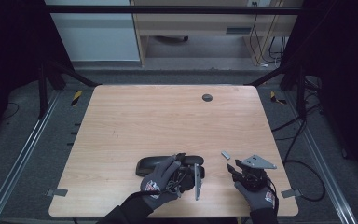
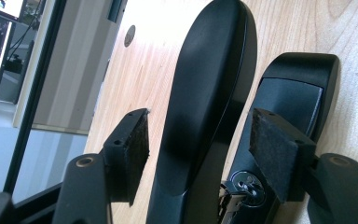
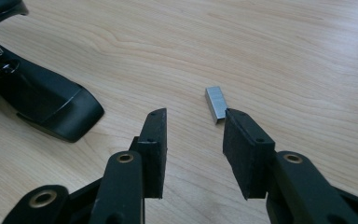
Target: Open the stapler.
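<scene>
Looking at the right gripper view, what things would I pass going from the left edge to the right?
Black stapler → the gripper's left pad → small strip of staples → the gripper's right pad, all over the wooden table.

Grey gloves (image 1: pixel 161 179) — red-white logos, dark sleeves (image 1: pixel 126 212).

Bare tabletop (image 1: pixel 168 116) beyond the stapler (image 1: pixel 168 165) (staple strip (image 1: pixel 226 154) just beside).
</scene>
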Demonstrator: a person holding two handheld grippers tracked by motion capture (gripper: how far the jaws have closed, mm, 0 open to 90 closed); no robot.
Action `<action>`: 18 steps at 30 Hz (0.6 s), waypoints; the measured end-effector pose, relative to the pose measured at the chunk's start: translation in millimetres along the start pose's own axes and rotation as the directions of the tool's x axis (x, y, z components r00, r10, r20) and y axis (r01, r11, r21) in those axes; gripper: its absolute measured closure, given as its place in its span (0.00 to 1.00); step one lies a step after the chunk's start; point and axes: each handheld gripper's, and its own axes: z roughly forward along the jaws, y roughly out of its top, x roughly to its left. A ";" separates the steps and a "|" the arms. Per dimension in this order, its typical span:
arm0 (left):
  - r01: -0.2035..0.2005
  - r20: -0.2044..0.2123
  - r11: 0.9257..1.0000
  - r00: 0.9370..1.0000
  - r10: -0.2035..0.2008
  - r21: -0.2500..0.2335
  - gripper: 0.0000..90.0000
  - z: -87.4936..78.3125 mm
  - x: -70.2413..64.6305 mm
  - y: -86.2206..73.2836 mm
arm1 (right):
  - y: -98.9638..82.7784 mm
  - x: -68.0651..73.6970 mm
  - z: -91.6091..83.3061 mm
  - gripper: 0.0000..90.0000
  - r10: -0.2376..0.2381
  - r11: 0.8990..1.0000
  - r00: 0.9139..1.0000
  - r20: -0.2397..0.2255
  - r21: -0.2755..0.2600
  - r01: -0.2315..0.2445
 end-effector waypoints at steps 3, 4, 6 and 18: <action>-0.011 0.010 1.000 1.000 0.011 -0.007 0.44 3.2 0.0 0.7 | 0.8 2.8 1.4 0.68 -0.004 1.000 1.000 -0.015 -0.001 0.004; -0.022 0.007 1.000 1.000 0.022 -0.003 0.45 4.3 0.4 1.2 | 1.3 4.0 2.0 0.69 -0.008 1.000 1.000 -0.015 -0.003 0.008; -0.027 0.001 1.000 1.000 0.027 -0.004 0.47 6.4 0.4 1.6 | 2.9 8.1 2.9 0.70 -0.003 1.000 1.000 -0.027 0.002 0.003; -0.025 -0.028 1.000 0.999 0.025 0.009 0.57 7.9 -1.6 3.0 | 4.2 16.4 9.1 0.75 -0.021 1.000 0.998 -0.058 0.004 0.022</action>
